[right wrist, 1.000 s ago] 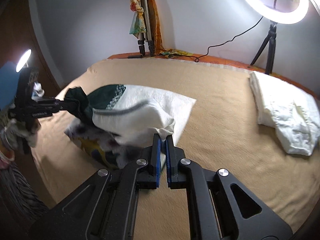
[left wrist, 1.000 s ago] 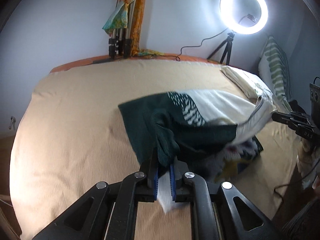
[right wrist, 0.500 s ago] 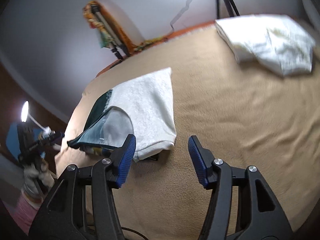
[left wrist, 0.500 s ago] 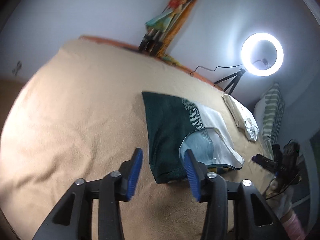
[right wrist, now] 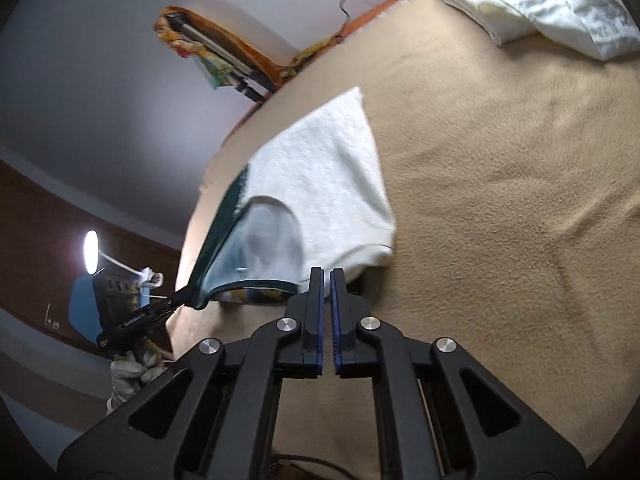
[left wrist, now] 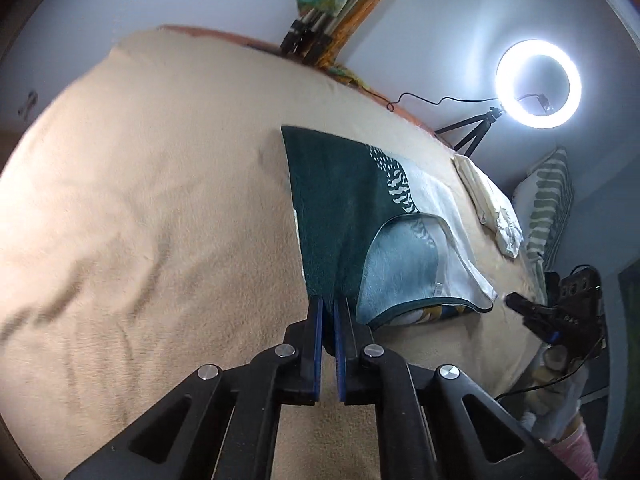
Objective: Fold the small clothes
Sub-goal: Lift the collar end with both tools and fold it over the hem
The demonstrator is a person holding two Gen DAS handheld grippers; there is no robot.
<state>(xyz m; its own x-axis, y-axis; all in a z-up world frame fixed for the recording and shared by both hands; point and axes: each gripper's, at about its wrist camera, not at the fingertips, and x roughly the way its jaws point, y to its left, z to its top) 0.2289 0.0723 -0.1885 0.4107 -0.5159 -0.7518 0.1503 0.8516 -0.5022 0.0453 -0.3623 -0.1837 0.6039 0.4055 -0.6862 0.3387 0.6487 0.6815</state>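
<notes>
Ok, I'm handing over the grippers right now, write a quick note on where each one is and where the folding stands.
Left gripper: jaws have just been closing, now pinching the near dark-green edge of the shirt.
Right gripper: jaws have also just been closing, now shut at the near white hem; whether cloth is caught there is unclear.
The shirt lies flat on the tan blanket, neckline toward you, on top of a patterned piece of cloth. A white folded pile sits at the far side.
Done: shirt spread flat.
Left: probably fold the near edge away from you, then fold again and stack.
</notes>
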